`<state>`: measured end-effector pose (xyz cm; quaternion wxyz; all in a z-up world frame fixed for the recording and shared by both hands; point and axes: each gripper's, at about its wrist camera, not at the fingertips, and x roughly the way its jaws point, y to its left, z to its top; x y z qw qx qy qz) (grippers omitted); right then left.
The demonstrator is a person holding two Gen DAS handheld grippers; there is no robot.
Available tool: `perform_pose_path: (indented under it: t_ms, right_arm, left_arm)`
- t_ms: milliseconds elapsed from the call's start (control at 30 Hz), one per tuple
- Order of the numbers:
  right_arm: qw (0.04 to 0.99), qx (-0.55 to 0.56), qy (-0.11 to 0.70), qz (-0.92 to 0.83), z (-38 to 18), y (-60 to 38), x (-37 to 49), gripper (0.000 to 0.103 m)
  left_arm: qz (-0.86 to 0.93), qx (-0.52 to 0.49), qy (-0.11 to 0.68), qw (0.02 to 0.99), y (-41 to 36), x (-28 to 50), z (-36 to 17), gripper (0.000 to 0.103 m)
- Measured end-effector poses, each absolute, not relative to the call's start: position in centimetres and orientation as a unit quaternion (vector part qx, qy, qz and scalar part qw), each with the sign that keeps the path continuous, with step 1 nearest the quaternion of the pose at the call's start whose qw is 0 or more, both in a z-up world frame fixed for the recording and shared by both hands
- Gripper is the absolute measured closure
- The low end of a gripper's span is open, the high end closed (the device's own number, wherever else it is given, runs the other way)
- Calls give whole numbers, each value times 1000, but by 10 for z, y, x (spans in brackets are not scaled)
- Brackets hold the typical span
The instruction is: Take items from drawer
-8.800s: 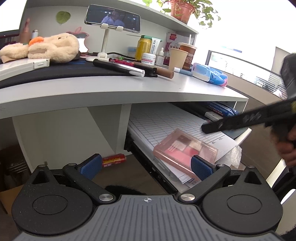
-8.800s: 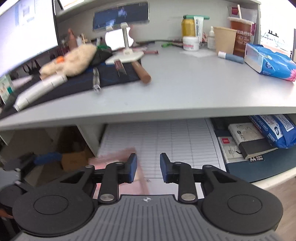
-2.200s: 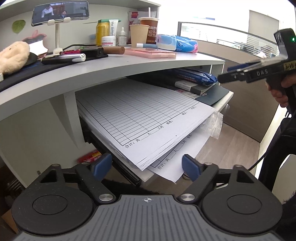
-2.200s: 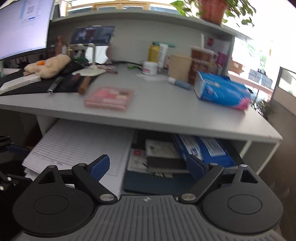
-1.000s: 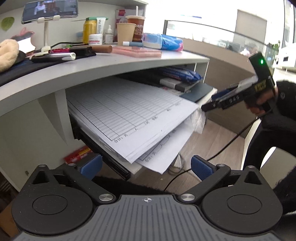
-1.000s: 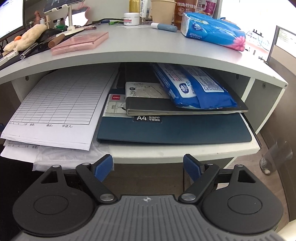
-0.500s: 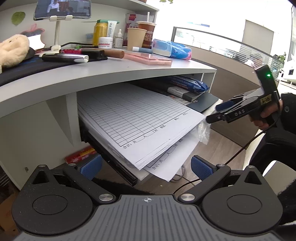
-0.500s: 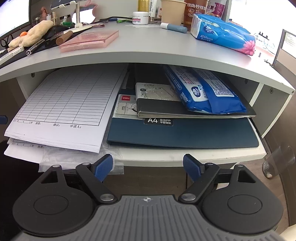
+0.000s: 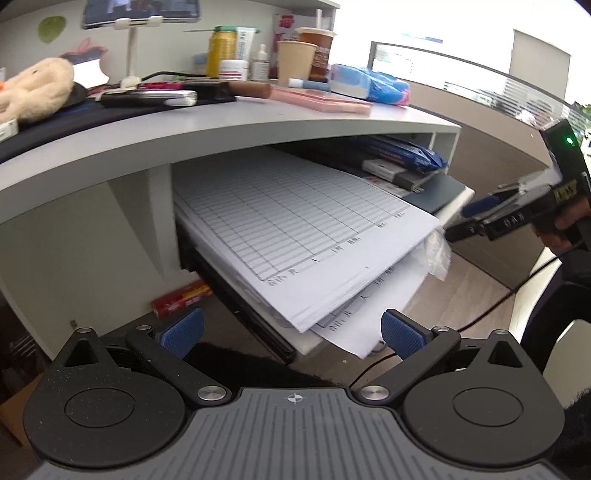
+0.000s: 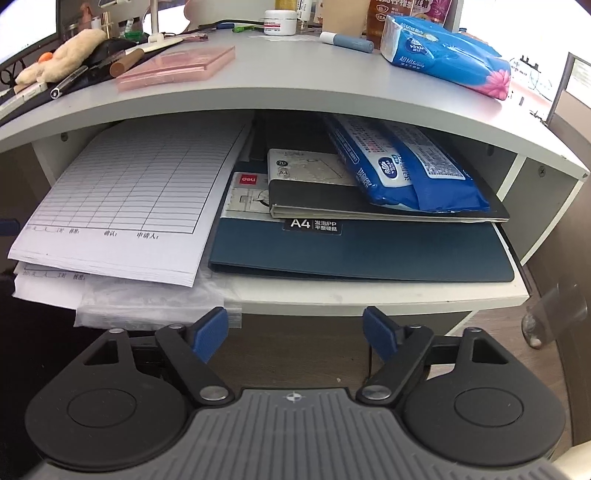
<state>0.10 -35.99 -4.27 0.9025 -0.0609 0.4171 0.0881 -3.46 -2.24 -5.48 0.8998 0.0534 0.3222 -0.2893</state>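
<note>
The pull-out drawer under the desk stands open. In it lie a stack of ruled forms, a dark blue A4 folder, a black notebook and two blue wipe packs. My right gripper hovers just in front of the drawer's front edge, its jaws closing with nothing between them. My left gripper is open and empty below the overhanging forms. A pink case rests on the desktop. The right gripper also shows at the drawer's right end in the left wrist view.
The desktop carries a blue tissue pack, cups, bottles, a plush toy, a phone on a stand and pens. A clear plastic bag hangs off the drawer front. A red packet lies on the floor below.
The right gripper's fingers have drawn closer together and it has edged nearer the drawer. The left view has shifted slightly; the forms look closer.
</note>
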Motion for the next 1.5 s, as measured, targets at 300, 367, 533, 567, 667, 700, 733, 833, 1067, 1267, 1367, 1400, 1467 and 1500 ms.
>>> perform_pose_path:
  t_ms: [300,367,533,567,667,700,733,833,1067,1267,1367,1400,1467,1500]
  right_arm:
    - [908,-43,407,91,-44,-358,1,31]
    - [910,-40,403,90,-44,-358,1,31]
    - [915,-49,391,82,-45,-355,1,31]
    - [916,-51,389,81,-45,-354,2,31]
    - [919,-56,384,76,-45,-352,4,31]
    - [919,-57,383,74,-45,-351,6,31]
    - [920,-59,382,72,-45,-350,7,31]
    - [921,-63,380,66,-45,-347,11,31]
    - [923,-69,376,52,-45,-340,18,31]
    - [923,-71,377,46,-45,-337,26,31]
    - [923,-72,376,42,-46,-334,29,31]
    - [923,-73,375,41,-46,-333,30,31]
    - [923,-75,375,39,-46,-333,33,31]
    - [923,-75,374,37,-46,-332,34,31]
  left_arm:
    - [-293,59,325,897,-28,-36,-58,0]
    - [-293,59,327,897,-29,-37,-59,0]
    - [-292,59,329,896,-30,-38,-59,0]
    - [-291,59,329,896,-30,-37,-59,0]
    - [-284,55,330,898,-29,-36,-60,0]
    - [-282,53,330,899,-29,-35,-60,0]
    - [-280,51,330,900,-28,-34,-60,0]
    - [-273,46,328,903,-27,-32,-59,0]
    - [-269,45,329,904,-26,-28,-59,0]
    - [-267,43,330,904,-25,-26,-59,0]
    - [-267,42,331,904,-25,-25,-60,0]
    - [-267,41,331,904,-25,-25,-60,0]
    - [-265,39,327,906,-24,-25,-60,0]
    - [-265,37,326,907,-24,-25,-60,0]
